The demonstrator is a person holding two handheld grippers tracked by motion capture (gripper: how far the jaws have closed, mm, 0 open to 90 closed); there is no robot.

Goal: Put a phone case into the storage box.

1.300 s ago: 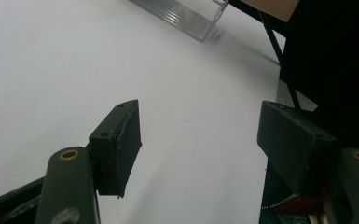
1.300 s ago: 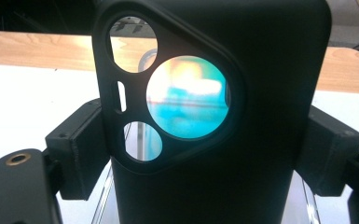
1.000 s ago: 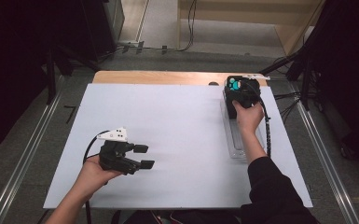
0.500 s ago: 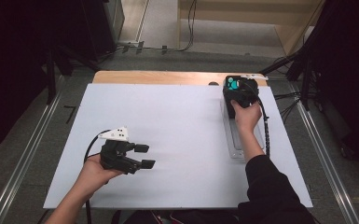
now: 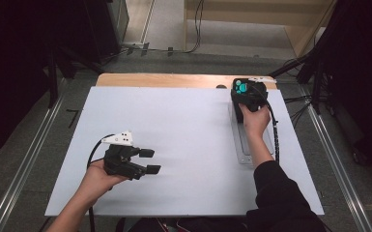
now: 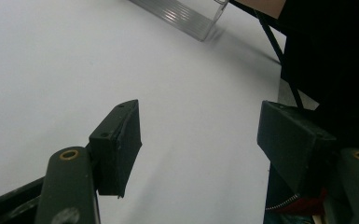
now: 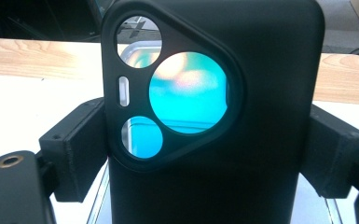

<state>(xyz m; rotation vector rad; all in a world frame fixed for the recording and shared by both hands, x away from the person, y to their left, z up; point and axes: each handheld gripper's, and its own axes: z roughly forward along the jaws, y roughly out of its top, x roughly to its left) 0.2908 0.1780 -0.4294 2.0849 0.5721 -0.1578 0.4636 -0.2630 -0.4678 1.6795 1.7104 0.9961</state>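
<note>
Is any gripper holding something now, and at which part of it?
The right gripper clamps a black phone case by its two long side edges. The left gripper is open, holding nothing.

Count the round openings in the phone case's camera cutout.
3 on the black phone case held in the right tongs: big centre one, small one above-left, small one below-left.

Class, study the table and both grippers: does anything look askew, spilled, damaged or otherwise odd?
Nothing stands out. The right gripper is shut on a black phone, camera side facing it, over a clear tray. The left gripper is open over bare white table.
</note>
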